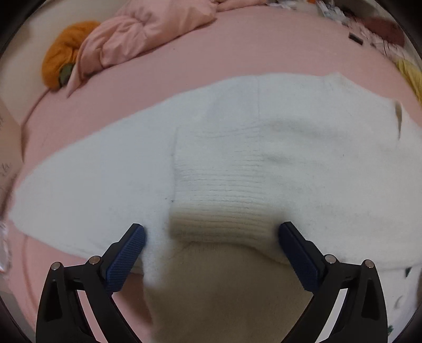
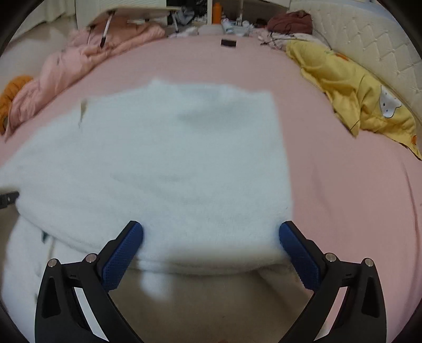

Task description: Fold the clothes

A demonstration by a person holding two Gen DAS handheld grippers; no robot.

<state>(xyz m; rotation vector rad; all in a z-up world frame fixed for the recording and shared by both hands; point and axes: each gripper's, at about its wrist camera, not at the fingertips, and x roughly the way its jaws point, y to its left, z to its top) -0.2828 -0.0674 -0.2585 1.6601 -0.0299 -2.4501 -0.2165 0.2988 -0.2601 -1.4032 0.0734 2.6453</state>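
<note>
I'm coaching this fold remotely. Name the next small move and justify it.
Probably shut the left tool on the ribbed cuff: both tools are open, and the cuff of the white sweater lies between the left tool's fingers. The right tool only straddles the sweater's near edge.

White sweater [image 1: 263,158]: motion-blurred in both views; knit ribs readable only at frame centre of left wrist view. Its near part runs off bottom edge under left tongs [image 1: 211,232]; right end cut by lens rim. In right wrist view sweater [image 2: 171,163] smeared, left side cut by frame edge, near fold hidden beneath right tongs [image 2: 211,232]. Orange bundle [image 1: 63,52], upper left: partly buried under pink quilt [image 1: 137,34]. Clutter [image 2: 226,21] at top centre: too small to identify. Dark object [image 2: 8,199], left edge: cut off, unidentifiable.
</note>
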